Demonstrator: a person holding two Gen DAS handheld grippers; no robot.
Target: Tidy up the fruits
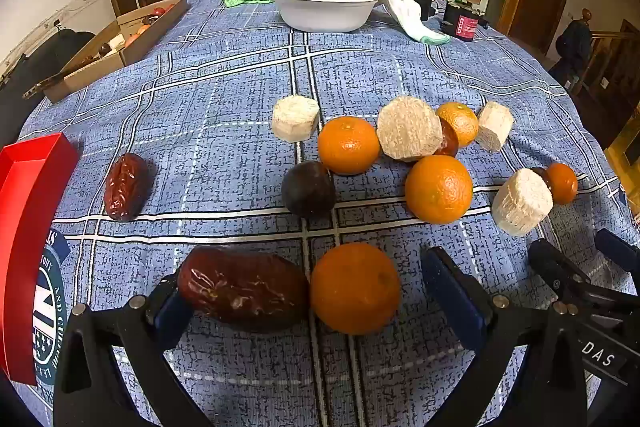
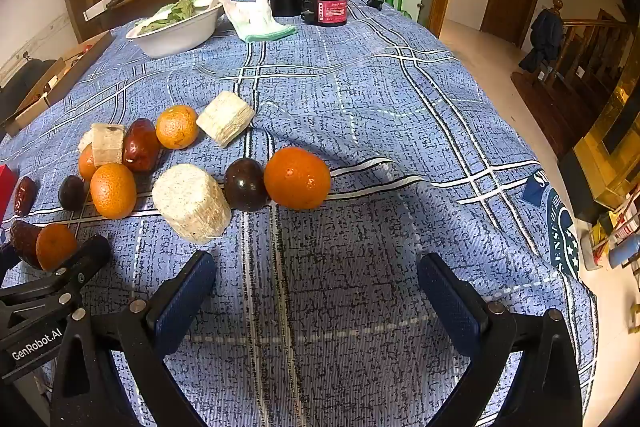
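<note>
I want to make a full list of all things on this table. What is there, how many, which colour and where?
mandarins: five, orange, near half of the table
pale cut chunks: four, cream, among the mandarins
dates: three, dark red; one to the left, one nearest, one inside the cluster
round dark fruits: two, purple-black, beside mandarins
box: one, red, left edge
bowl: one, white, far side, green leaves inside
cardboard box: one, brown, far left
cloths: two, green and white, by the bowl
tablecloth: blue check
left gripper: open, around the nearest date and mandarin
right gripper: open, over bare cloth
</note>
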